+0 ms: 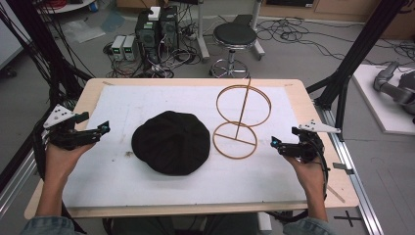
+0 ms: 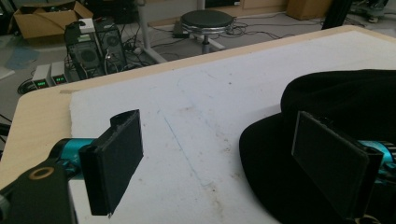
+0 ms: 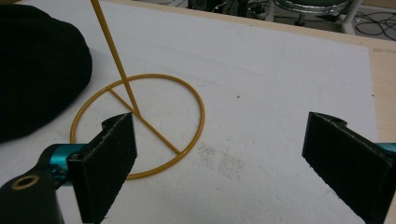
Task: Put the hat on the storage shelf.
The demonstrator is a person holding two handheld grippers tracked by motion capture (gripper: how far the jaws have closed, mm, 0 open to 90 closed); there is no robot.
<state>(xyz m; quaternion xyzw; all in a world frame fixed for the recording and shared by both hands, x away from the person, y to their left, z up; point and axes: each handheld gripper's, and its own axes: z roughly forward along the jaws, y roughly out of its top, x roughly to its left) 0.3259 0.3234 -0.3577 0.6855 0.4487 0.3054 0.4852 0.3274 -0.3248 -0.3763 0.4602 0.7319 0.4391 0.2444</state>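
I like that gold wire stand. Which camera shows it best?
The high view: the whole gold wire stand shows there, base ring, upright rod and top ring. The right gripper view gives its base ring and lower rod up close. The left gripper view looks at the black hat.

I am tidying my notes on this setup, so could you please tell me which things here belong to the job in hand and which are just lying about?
Job in hand:
black hat
gold wire stand
left gripper, open
right gripper, open

Lying about, on the floor beyond the table:
round stool
computer towers
loose cables
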